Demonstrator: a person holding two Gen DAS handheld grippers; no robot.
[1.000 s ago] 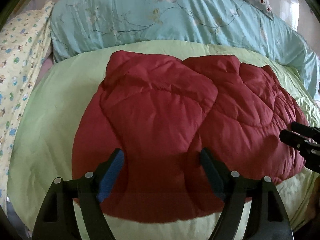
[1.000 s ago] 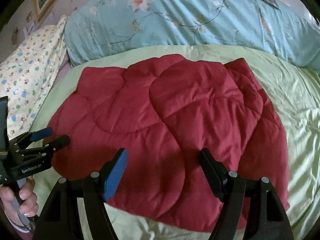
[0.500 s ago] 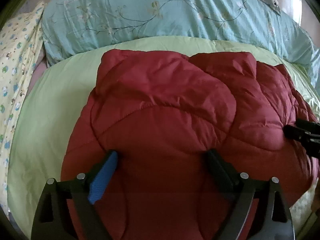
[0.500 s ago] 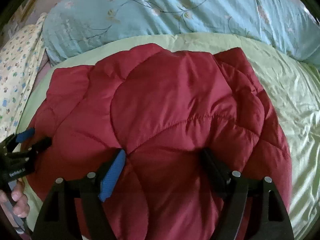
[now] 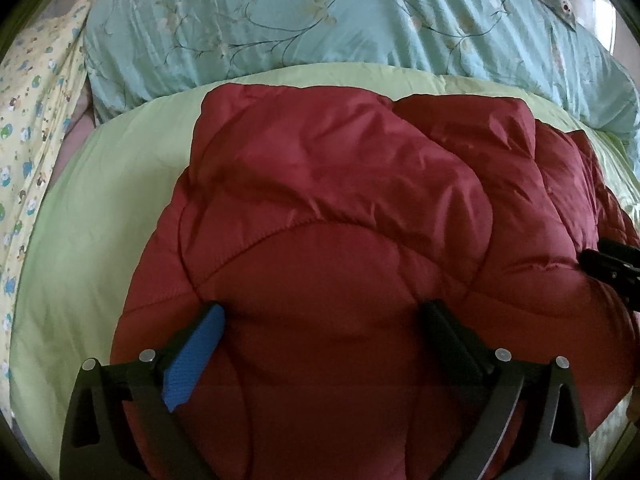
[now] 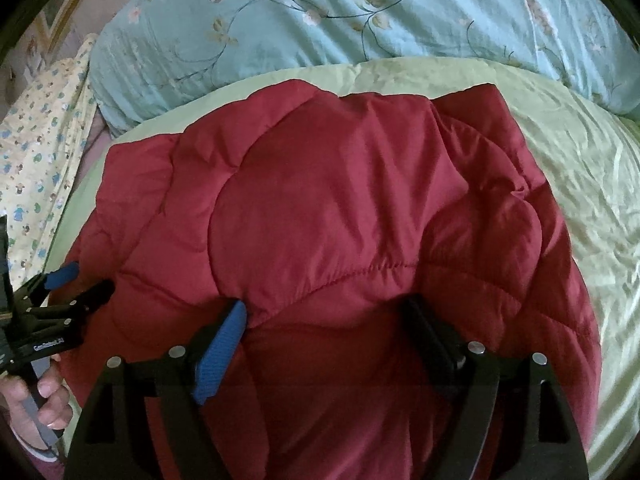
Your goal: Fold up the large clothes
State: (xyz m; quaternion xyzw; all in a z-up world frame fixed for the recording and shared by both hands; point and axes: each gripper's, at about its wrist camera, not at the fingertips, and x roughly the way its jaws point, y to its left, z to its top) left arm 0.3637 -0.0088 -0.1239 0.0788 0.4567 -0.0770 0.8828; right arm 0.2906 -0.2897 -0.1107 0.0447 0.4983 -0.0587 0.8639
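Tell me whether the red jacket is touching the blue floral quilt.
Apart. The right wrist view shows a strip of green sheet between the red jacket and the blue floral quilt.

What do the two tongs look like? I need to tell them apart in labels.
They look alike: the left tongs and right tongs have black angular frames with silver rivets, one blue ribbed pad and one black finger. White lettering, too blurred to read, marks the left one's body.
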